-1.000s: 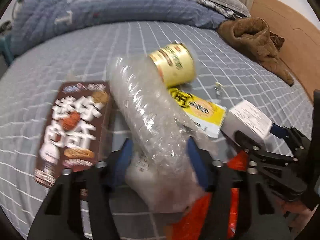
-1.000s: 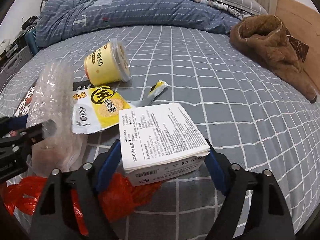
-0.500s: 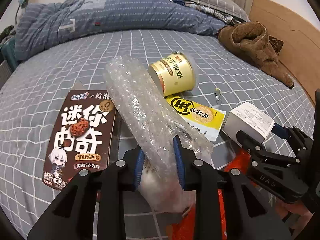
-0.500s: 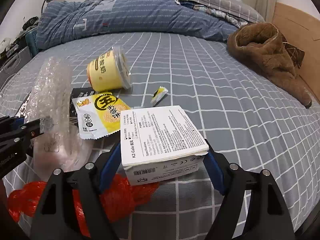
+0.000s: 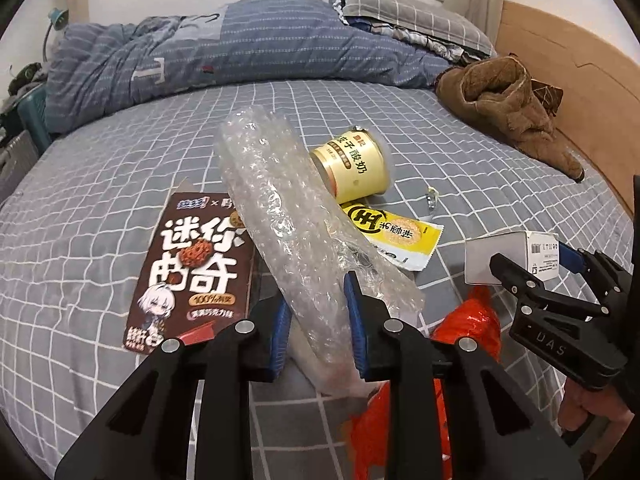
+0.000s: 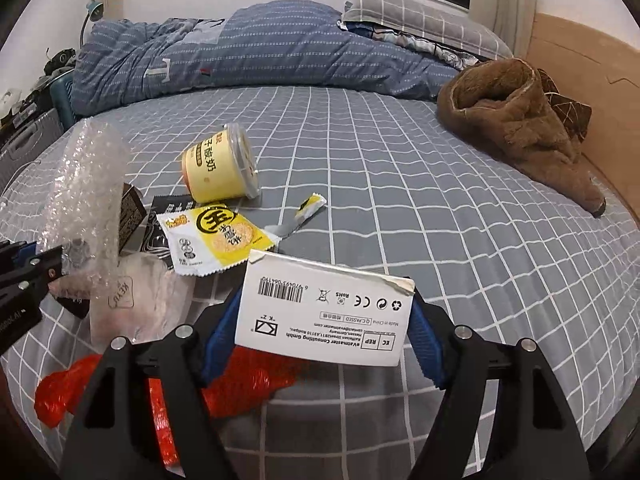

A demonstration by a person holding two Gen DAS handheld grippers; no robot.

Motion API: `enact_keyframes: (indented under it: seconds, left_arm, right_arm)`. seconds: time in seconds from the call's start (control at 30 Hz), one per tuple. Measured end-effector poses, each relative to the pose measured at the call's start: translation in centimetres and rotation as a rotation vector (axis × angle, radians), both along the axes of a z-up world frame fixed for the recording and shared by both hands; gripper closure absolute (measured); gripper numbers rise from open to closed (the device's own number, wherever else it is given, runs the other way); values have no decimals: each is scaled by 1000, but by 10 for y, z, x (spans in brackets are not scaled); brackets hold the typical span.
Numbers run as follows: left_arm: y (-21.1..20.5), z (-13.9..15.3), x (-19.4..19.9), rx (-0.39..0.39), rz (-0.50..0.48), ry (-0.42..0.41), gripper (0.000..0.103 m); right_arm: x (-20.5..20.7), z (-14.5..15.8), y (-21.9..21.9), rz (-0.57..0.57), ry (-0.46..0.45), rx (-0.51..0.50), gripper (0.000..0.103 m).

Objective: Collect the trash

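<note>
My left gripper (image 5: 318, 320) is shut on a roll of clear bubble wrap (image 5: 288, 208), held tilted above the grey checked bed; it also shows in the right wrist view (image 6: 86, 184). My right gripper (image 6: 324, 320) is shut on a white cardboard box (image 6: 326, 312), also seen in the left wrist view (image 5: 508, 254). On the bed lie a yellow yogurt cup (image 5: 352, 166) on its side, a yellow snack wrapper (image 5: 394, 236), a brown cookie box (image 5: 192, 268), a small torn wrapper piece (image 6: 308, 208) and a red plastic bag (image 6: 240, 380).
A rumpled blue duvet (image 6: 224, 48) and pillows lie at the far end of the bed. A brown fleece garment (image 6: 516, 120) lies at the right beside the wooden bed frame (image 6: 592, 92). Dark items stand off the bed's left edge.
My left jaws closed onto the bubble wrap and lifted it. My right gripper tilted the white box up, so its barcode face now shows. Both views rose.
</note>
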State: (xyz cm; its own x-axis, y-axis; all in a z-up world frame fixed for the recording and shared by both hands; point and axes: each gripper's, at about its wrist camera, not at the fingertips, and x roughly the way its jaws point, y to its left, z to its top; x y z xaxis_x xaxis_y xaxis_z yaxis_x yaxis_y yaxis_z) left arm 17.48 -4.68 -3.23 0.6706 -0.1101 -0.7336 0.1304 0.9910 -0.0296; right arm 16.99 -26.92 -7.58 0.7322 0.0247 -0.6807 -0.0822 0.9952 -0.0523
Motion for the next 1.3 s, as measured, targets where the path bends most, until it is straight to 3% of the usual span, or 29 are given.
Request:
enact_keyframes:
  seconds: [0.43,1.3]
  left_arm:
    - [13,10,-30,-4,24,-7,80]
    - [17,18,-102,-12,25,-7,80]
  right_arm:
    - [-34,27,3,-12,-72,9,32]
    - [-110,52,17,9,-108,30,32]
